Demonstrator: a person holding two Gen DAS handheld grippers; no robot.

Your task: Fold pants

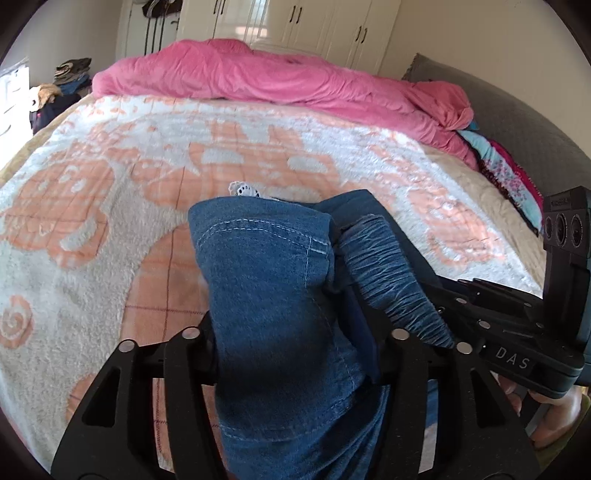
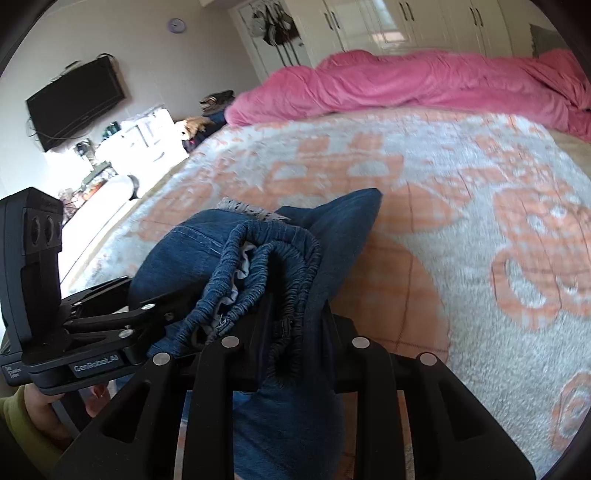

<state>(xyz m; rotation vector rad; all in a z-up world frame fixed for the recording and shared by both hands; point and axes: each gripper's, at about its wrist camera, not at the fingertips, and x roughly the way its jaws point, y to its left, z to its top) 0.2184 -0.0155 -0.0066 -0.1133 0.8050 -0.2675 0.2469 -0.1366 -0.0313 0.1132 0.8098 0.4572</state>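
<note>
Above the bed [image 1: 92, 206], near its patterned blanket [image 2: 480, 221]: blue denim pants [image 1: 273, 295] bunched and hanging clear of the blanket. Left claw [image 1: 295, 339] clenching on the denim beside a stitched pocket seam; right claw [image 2: 291, 343] clenching on the gathered elastic waistband [image 2: 266, 266]. Both claws sitting just beside each other on the same garment. Beyond the blanket, at the far side of the bed: pink duvet [image 1: 277, 77] lying rumpled before white wardrobe doors [image 1: 325, 26].
</note>
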